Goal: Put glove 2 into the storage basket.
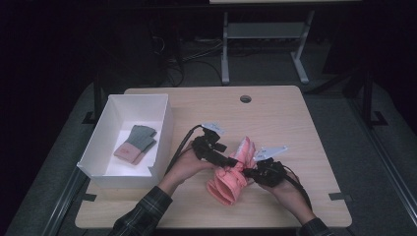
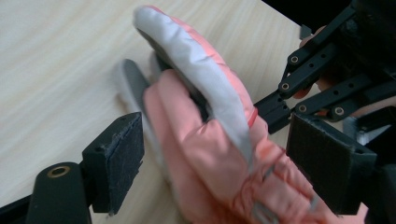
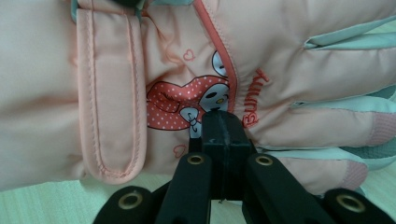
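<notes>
A pink padded glove (image 1: pixel 230 179) with pale grey fingers stands on edge on the wooden table (image 1: pixel 305 128), near its front middle. My left gripper (image 1: pixel 231 161) reaches in from the left. In the left gripper view its jaws (image 2: pixel 222 154) stand open on either side of the glove (image 2: pixel 205 140), pads off the fabric. My right gripper (image 1: pixel 252 172) comes from the right. In the right gripper view its jaws (image 3: pixel 223 133) are shut on the back of the glove (image 3: pixel 107 93), by a bunny print. Its black linkage (image 2: pixel 317 84) is also seen beyond the glove.
A white open box (image 1: pixel 164 132) sits at the table's left and holds a grey and pink knitted glove (image 1: pixel 136 143). A round cable hole (image 1: pixel 245 99) lies near the far edge. Bare tabletop spreads to the right and behind the glove.
</notes>
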{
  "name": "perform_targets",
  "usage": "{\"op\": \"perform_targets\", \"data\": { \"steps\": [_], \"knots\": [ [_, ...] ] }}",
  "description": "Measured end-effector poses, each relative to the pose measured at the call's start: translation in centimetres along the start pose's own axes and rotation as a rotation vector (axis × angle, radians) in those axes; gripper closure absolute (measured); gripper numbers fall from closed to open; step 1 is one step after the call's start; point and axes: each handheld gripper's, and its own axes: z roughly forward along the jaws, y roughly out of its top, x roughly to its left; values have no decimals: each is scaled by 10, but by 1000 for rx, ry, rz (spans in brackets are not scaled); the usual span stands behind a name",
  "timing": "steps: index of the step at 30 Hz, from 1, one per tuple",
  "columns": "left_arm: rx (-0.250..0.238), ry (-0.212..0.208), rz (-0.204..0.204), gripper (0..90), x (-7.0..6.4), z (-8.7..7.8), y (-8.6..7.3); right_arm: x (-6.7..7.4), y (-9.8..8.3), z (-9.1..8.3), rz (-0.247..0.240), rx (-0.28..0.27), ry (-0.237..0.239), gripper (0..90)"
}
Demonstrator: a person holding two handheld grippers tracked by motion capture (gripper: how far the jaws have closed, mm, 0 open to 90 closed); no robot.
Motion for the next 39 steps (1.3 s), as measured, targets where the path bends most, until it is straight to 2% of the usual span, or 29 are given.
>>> {"op": "perform_targets", "data": {
  "steps": [4,6,13,14,16,18,21,24,27,29,31,34,39],
  "knots": [
    [48,11,-10,153,3,15,-3,0,-1,0,4,1,0,900],
    [49,4,-32,153,5,19,-6,0,-1,1,0,2,0,900],
    [80,-60,-96,129,18,33,-17,0,-3,3,-9,9,-1,900],
    [88,-62,-90,129,20,34,-18,0,-3,3,-8,10,-2,900],
    [83,-74,-107,129,23,35,-20,0,-4,0,-22,4,-10,900],
    [87,-64,-95,130,24,35,-21,0,-5,-6,-18,1,-23,900],
    [92,-69,-103,130,24,37,-22,-4,-12,-13,1,-6,-19,900],
    [106,-92,-123,131,26,42,-24,-6,-15,-8,13,20,-17,900],
    [120,-98,-119,133,25,45,-24,-4,-17,1,-9,51,-30,900],
    [124,-110,-120,144,25,46,-23,-4,-17,1,-8,51,-33,900],
    [133,-148,-124,200,25,47,-23,-4,-17,3,-4,50,-32,900],
    [150,-181,-132,267,28,48,-22,-4,-16,5,-3,51,-31,900],
    [173,-215,-167,383,30,49,-21,-4,-15,7,-6,53,-32,900]
  ]
}}
